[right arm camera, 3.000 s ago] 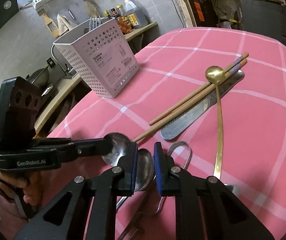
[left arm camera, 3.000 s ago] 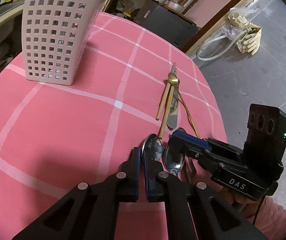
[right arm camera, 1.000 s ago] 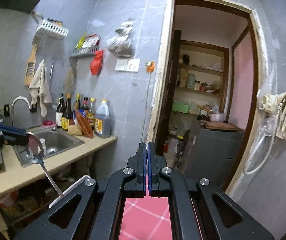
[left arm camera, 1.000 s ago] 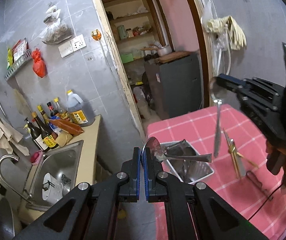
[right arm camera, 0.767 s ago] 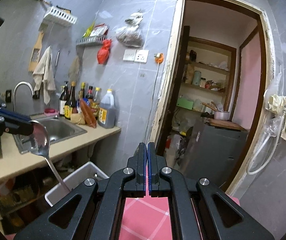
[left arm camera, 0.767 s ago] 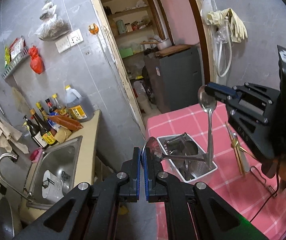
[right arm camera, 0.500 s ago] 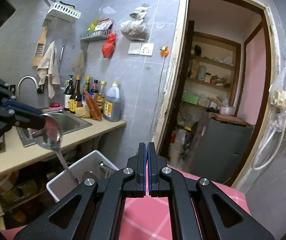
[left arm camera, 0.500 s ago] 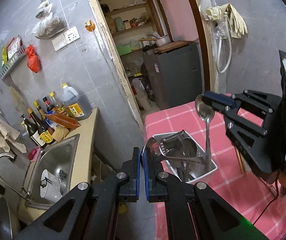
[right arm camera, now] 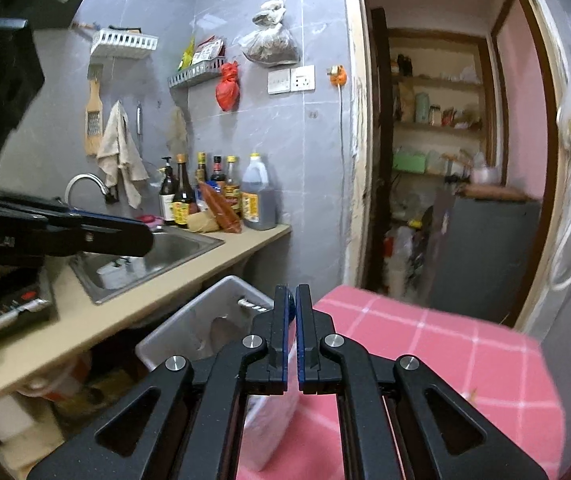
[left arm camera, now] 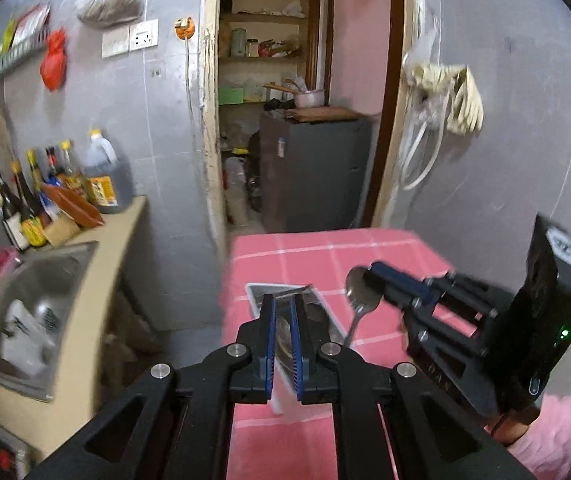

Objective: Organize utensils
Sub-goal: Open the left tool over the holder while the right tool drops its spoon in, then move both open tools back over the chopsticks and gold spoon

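Observation:
The white perforated utensil basket (left arm camera: 259,294) stands on the pink checked table (left arm camera: 325,248), with metal utensils inside. My left gripper (left arm camera: 282,312) hovers right above the basket's opening, jaws slightly apart and nothing held between them. My right gripper (left arm camera: 369,276) is shut on a steel spoon (left arm camera: 359,296), holding it by the bowl with the handle hanging down into the basket. In the right wrist view the basket (right arm camera: 205,316) lies below my right gripper (right arm camera: 291,308), and the left gripper (right arm camera: 85,236) reaches in from the left.
A counter (left arm camera: 97,280) with a steel sink (left arm camera: 33,312) and several sauce bottles (left arm camera: 45,200) runs left of the table. A doorway to a pantry with a grey cabinet (left arm camera: 313,176) lies beyond. Rubber gloves (left arm camera: 453,96) hang on the right wall.
Both grippers lifted spoons from the table and carried them over the basket. The left gripper has opened slightly and its spoon is gone from the jaws. The right spoon has lowered towards the basket.

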